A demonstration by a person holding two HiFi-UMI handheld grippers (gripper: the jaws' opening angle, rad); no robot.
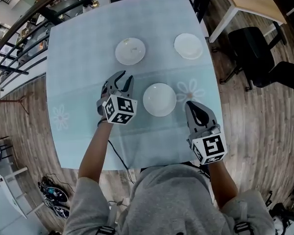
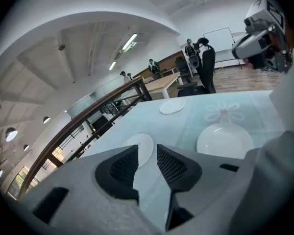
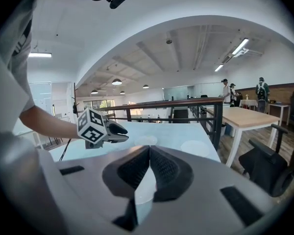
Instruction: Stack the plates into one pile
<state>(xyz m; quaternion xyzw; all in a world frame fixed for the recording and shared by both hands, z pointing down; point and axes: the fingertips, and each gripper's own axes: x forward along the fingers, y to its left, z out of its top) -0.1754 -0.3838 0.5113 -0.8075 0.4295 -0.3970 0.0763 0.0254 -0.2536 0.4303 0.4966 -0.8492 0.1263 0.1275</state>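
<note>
Closest to the head camera is my grey top (image 1: 171, 199), with both arms reaching out over the pale blue table (image 1: 78, 58). Three white plates lie apart on it. The near plate (image 1: 159, 100) is in the middle, with the far-left plate (image 1: 130, 51) and the far-right plate (image 1: 188, 46) beyond it. My left gripper (image 1: 126, 76) sits just left of the near plate and points toward the far-left plate. My right gripper (image 1: 189, 104) sits just right of the near plate.

Through the left gripper view, my jaws stand spread with nothing between them. The far-left plate (image 2: 143, 146) shows beyond the gap, the near plate (image 2: 224, 140) lies to the right, and the far-right plate (image 2: 172, 106) is farther off.

Through the right gripper view, my jaws are pressed together and pinch nothing. My left gripper (image 3: 126, 133) hangs over the table at the left.
</note>
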